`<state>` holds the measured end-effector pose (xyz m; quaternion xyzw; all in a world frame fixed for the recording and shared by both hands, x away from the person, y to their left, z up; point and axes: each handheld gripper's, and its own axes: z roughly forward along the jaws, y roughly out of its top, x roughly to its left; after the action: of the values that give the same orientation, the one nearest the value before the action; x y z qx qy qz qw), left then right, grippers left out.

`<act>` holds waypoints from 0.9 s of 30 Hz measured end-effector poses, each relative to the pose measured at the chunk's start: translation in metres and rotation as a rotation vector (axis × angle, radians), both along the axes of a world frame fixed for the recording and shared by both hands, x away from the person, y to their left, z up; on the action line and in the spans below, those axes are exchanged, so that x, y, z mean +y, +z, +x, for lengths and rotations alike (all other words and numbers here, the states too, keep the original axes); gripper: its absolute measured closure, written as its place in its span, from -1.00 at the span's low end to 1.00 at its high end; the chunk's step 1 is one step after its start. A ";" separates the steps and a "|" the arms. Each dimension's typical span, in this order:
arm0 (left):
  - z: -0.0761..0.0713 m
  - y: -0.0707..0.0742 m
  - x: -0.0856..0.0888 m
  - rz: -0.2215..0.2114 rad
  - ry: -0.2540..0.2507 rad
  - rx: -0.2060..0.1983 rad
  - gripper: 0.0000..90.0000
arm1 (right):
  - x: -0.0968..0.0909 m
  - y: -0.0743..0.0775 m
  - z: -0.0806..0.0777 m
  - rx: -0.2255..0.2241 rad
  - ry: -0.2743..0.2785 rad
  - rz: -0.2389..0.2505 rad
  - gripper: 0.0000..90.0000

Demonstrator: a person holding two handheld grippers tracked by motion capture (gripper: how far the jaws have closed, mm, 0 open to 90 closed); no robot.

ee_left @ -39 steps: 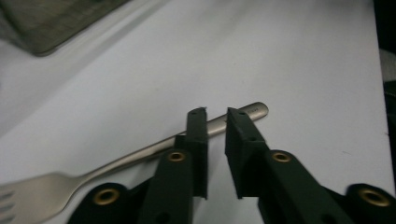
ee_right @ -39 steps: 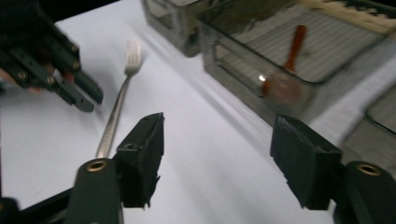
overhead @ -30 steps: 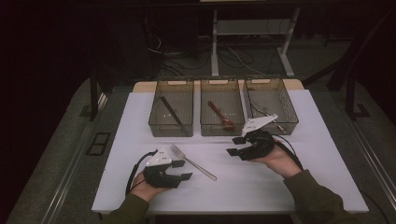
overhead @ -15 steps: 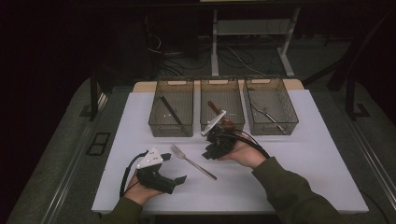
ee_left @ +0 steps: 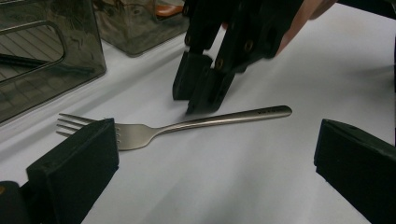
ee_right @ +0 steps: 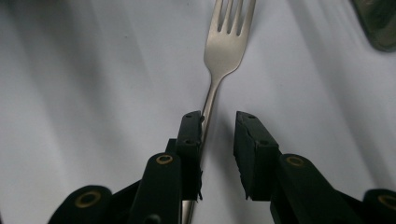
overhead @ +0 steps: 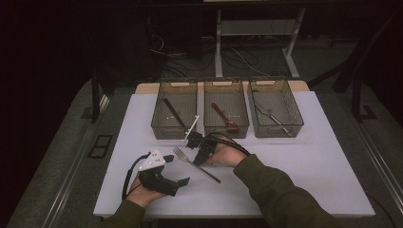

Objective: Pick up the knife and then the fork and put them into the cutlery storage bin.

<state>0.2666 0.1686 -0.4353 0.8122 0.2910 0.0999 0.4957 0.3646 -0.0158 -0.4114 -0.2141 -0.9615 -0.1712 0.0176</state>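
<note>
A steel fork (overhead: 196, 165) lies flat on the white table top (overhead: 309, 166), tines toward the bins. My right gripper (overhead: 197, 151) reaches down over its handle. In the right gripper view the handle (ee_right: 208, 105) runs between the jaws, close against the left pad (ee_right: 190, 140), with a gap to the other. These jaws have just been closing, so the right gripper (ee_right: 218, 120) is narrowly open. My left gripper (overhead: 177, 169) rests on the table beside the fork. Its jaws have just opened wide, and the left gripper (ee_left: 217, 129) holds nothing. The fork (ee_left: 201, 122) lies ahead of it, the right gripper (ee_left: 201, 95) tipped onto it.
Three clear bins stand in a row at the back. The left bin (overhead: 173, 134) holds a dark stick, the middle bin (overhead: 226, 133) a reddish-brown spoon, the right bin (overhead: 278, 133) a metal utensil. Cables trail from both grippers.
My right hand has swept left from in front of the right bin and come down over the fork handle, with its jaws narrower. The left hand has stayed put, jaws wider.
</note>
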 end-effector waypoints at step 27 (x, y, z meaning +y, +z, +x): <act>0.001 0.001 -0.002 0.002 -0.016 0.007 -1.00 | -0.002 -0.001 -0.001 -0.024 -0.067 -0.054 0.87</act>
<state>0.2677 0.1664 -0.4348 0.8152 0.2862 0.0936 0.4948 0.3634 -0.0179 -0.4129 -0.2445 -0.9582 -0.1484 -0.0054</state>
